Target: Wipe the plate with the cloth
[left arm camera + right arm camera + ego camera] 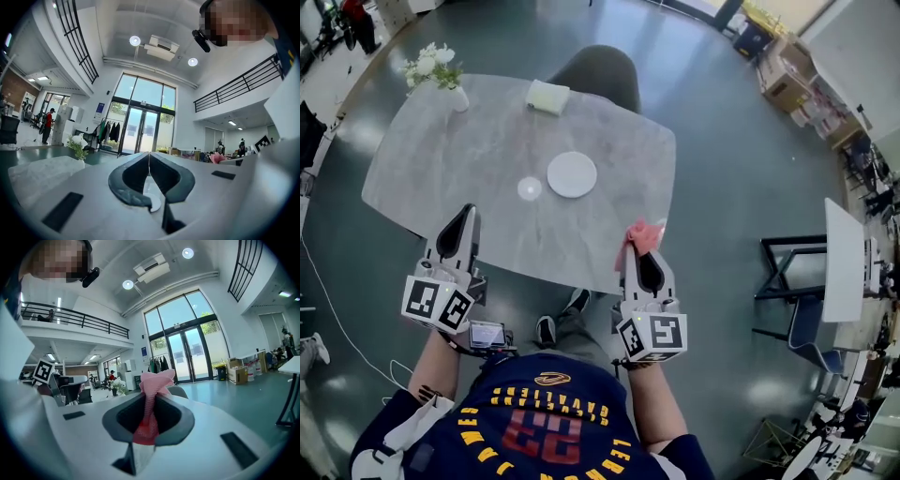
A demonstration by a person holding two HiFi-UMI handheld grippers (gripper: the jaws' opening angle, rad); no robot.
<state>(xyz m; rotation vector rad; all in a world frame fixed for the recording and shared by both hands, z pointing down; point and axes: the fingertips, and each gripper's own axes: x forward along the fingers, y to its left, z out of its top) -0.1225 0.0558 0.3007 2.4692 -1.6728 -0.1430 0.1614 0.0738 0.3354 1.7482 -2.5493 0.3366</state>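
A white plate [572, 174] lies near the middle of the grey marble table [487, 159]. My right gripper [636, 246] is shut on a pink cloth [642, 234], held over the table's near right edge, well short of the plate. In the right gripper view the cloth [152, 394] is pinched between the jaws and sticks out past the tips. My left gripper [470, 212] is shut and empty, over the table's near left part; in the left gripper view its tips [149, 154] touch.
A small round clear disc [530, 188] lies just left of the plate. A vase of white flowers [439, 73] stands at the far left corner and a folded pale cloth [547, 97] at the far edge. A grey chair [602, 73] stands behind the table.
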